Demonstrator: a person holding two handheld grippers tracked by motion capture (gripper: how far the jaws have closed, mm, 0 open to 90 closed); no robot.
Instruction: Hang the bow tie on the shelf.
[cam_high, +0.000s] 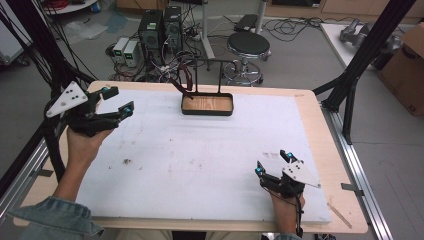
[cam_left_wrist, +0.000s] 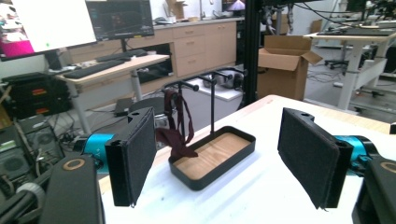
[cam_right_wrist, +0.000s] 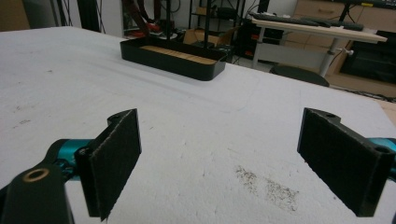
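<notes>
A wooden table (cam_high: 320, 125) carried a white sheet (cam_high: 200, 155), scuffed with grey smudges and a dark speck near its left side. At the middle of the sheet's far edge stood a black tray (cam_high: 207, 104) with a wooden floor and a thin black rail above it; a dark red strap (cam_left_wrist: 176, 126) hung from the rail's left end into the tray.

The left gripper (cam_high: 116, 102) hovered over the table's far left corner, jaws spread wide with nothing between them. The right gripper (cam_high: 273, 163) sat near the sheet's near right corner, jaws also wide apart and empty.

Beyond the table lay a grey floor with computer towers (cam_high: 160, 27), tangled cables and a round stool (cam_high: 248, 45); a cardboard box (cam_left_wrist: 284, 63) and desks stood farther off.
</notes>
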